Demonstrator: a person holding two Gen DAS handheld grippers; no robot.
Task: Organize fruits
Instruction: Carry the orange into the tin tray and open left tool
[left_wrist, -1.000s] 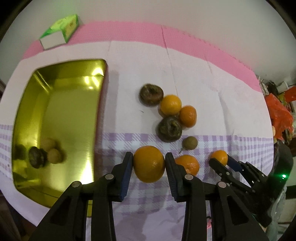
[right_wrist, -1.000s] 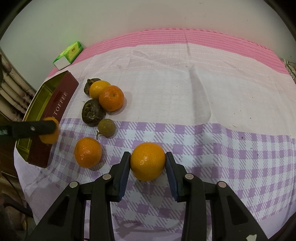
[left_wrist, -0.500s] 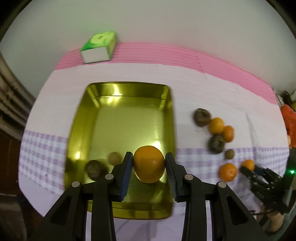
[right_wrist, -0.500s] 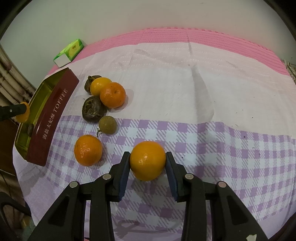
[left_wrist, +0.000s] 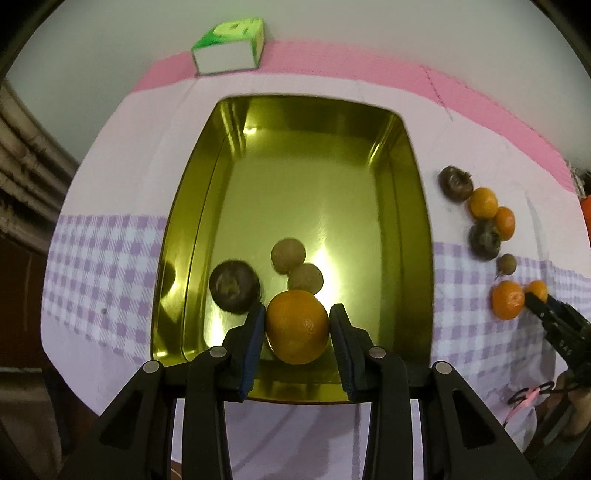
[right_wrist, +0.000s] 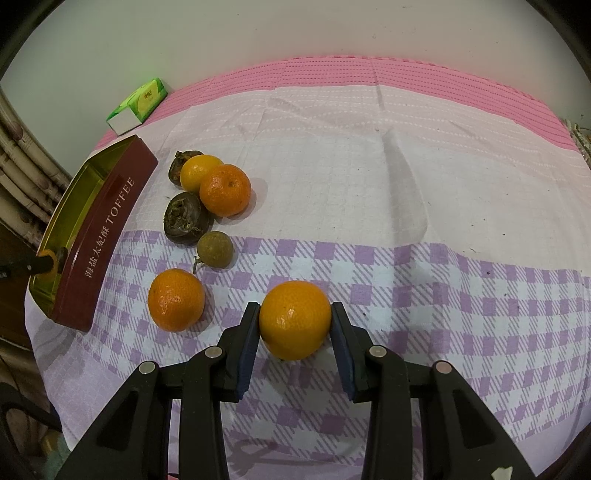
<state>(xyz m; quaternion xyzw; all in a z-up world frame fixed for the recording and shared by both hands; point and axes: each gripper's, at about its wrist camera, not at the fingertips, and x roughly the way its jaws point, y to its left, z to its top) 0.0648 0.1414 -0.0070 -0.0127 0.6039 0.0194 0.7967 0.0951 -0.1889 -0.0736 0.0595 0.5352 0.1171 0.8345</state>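
Oranges were clamped in both grippers (left_wrist: 297, 326) (right_wrist: 294, 320); dropped carelessly, the left's (left_wrist: 297, 325) could bounce off the longans (left_wrist: 288, 255) in the tin (left_wrist: 192, 206).

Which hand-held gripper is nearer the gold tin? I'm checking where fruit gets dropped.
Left. The left hand-held gripper holds an orange over the gold tin; the right hand-held gripper grips another orange out on the checked cloth, beside it.

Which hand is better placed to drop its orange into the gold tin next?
Left. The left gripper holds its orange right above the gold tin, while the right gripper grips its orange beside the tin, above the checked cloth.
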